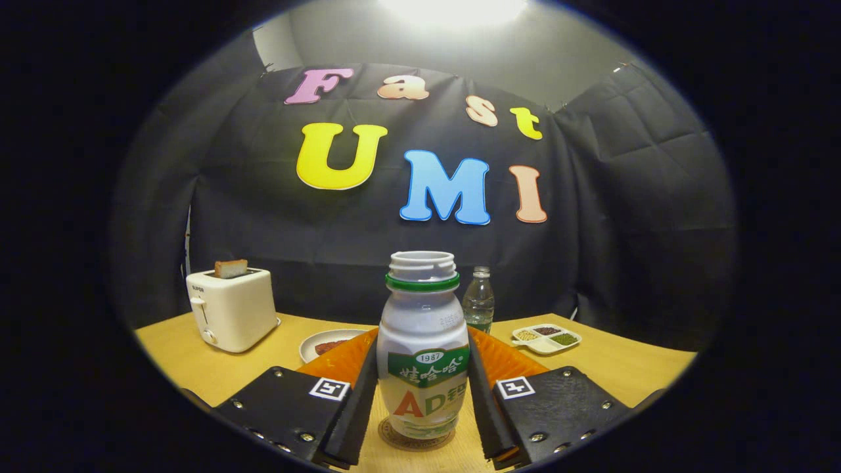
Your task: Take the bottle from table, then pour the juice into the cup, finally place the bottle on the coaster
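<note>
Bottle stands upright on the coaster, capless, between my fingers; my gripper hugs both its sides. Toaster at ten o'clock, tray at two

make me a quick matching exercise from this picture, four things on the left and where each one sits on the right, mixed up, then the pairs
Things:
1. bottle
2. toaster
3. divided dish
4. water bottle

Places:
A. off to one side of the table, a slice of bread sticking out of its top
B. between the fingers of the gripper, standing upright on the coaster
C. beyond the fingers, close to the cloth wall, clear and upright
D. on the table on the side away from the toaster, holding small heaps of grains

Pairs: 1-B, 2-A, 3-D, 4-C
</note>
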Motion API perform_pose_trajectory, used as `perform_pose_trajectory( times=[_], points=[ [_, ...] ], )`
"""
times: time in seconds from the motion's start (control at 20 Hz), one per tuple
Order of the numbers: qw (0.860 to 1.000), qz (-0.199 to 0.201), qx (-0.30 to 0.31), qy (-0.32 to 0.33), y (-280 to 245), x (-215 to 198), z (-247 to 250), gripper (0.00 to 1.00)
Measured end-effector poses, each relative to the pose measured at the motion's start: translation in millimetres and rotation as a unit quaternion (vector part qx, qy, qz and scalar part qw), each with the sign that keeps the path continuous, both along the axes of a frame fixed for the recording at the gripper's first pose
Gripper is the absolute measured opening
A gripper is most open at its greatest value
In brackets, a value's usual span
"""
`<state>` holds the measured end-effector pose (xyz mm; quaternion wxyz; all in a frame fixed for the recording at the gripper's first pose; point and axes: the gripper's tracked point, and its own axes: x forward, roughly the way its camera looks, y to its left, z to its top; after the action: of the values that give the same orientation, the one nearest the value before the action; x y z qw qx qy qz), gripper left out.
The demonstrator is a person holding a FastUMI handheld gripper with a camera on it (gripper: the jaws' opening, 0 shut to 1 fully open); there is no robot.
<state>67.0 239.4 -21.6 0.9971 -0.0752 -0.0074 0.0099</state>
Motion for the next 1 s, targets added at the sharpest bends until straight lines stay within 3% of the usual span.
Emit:
perform_pose_trajectory(
  times=[0.35,1.0],
  points=[
    [0.999,0.007,0.043,0.005,-4,5,-4,0.67],
    [0.998,0.013,0.051,0.034,2,25,-51,0.67]
  ],
)
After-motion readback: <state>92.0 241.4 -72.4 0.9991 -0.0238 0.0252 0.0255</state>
